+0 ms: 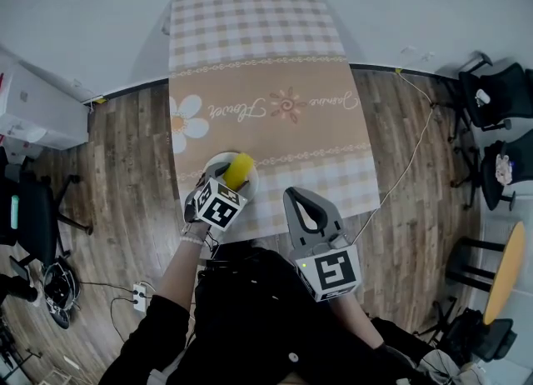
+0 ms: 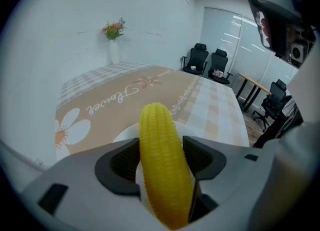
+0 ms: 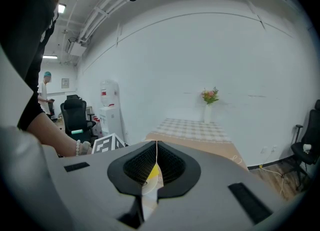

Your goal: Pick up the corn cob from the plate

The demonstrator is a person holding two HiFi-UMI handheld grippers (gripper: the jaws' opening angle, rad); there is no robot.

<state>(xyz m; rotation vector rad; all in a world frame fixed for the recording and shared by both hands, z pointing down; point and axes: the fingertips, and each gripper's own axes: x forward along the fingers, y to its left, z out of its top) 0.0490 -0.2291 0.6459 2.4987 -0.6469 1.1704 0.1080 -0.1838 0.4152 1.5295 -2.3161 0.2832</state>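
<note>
Left gripper (image 1: 232, 181): jaws clenched on the yellow corn cob (image 2: 162, 165), which is held tip-forward over the white plate (image 1: 215, 161). The plate is seen at the worktop's (image 1: 275, 75) 6 o'clock edge in the head view. Right gripper (image 3: 156, 161): jaws shut together, nothing gripped, at 4 o'clock of the plate. Cursive lettering (image 1: 236, 111) is printed beside a daisy (image 1: 185, 122); the wording is not securely readable.

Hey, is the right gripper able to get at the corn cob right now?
Probably not: the left gripper clamps the corn cob, and the right gripper has its jaws together.
</note>
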